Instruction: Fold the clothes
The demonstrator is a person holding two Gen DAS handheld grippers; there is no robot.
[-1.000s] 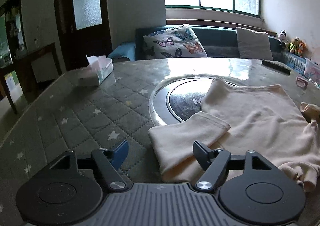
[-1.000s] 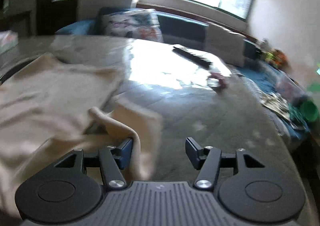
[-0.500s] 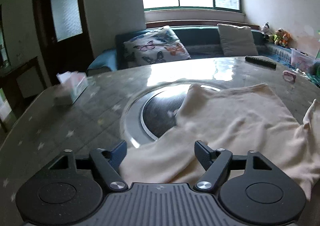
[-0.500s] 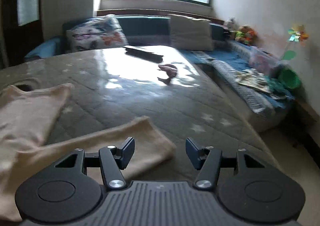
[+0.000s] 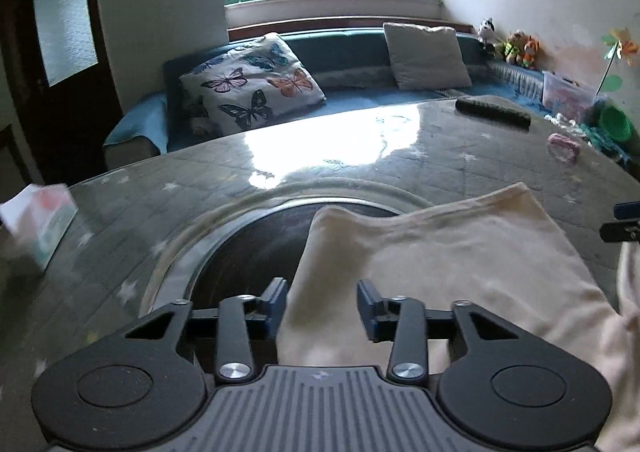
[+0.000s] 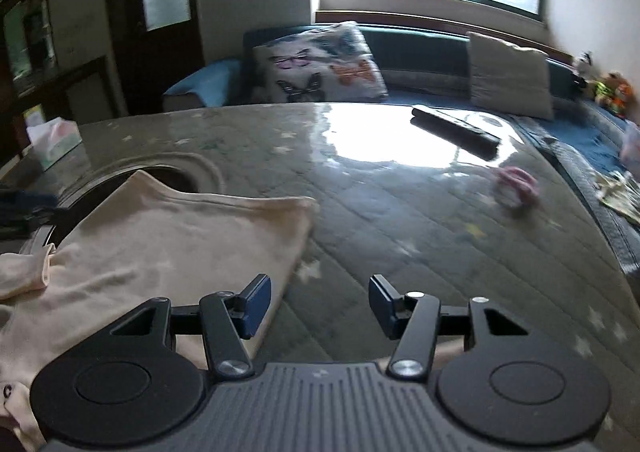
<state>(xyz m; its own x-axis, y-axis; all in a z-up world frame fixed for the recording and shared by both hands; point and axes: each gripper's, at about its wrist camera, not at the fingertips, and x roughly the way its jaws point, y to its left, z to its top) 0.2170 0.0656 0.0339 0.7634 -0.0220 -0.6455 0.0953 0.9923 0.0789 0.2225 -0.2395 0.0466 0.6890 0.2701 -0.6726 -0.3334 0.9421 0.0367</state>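
Note:
A cream garment (image 5: 460, 264) lies spread on the quilted, glass-topped table (image 5: 360, 156), its far left corner over the round inset. My left gripper (image 5: 322, 304) hovers low over the garment's left edge. Its jaws are closing with the cloth between them, and the pads are not pressing it. My right gripper (image 6: 320, 302) stands open at the garment's (image 6: 160, 252) right edge, its left finger over the cloth and bare table between the fingers. A small folded flap (image 6: 28, 272) lies at the left. Each gripper's tip shows at the edge of the other view.
A tissue box (image 5: 40, 220) stands at the table's left. A dark remote (image 6: 456, 128) and a small pink item (image 6: 514, 182) lie on the far right side. The round metal inset (image 5: 240, 236) lies under the garment's corner. A sofa with a butterfly cushion (image 5: 252, 92) runs behind.
My left gripper slid right onto the garment's left edge and its jaws narrowed. The right wrist view swung back from the table's right side to the garment's right edge.

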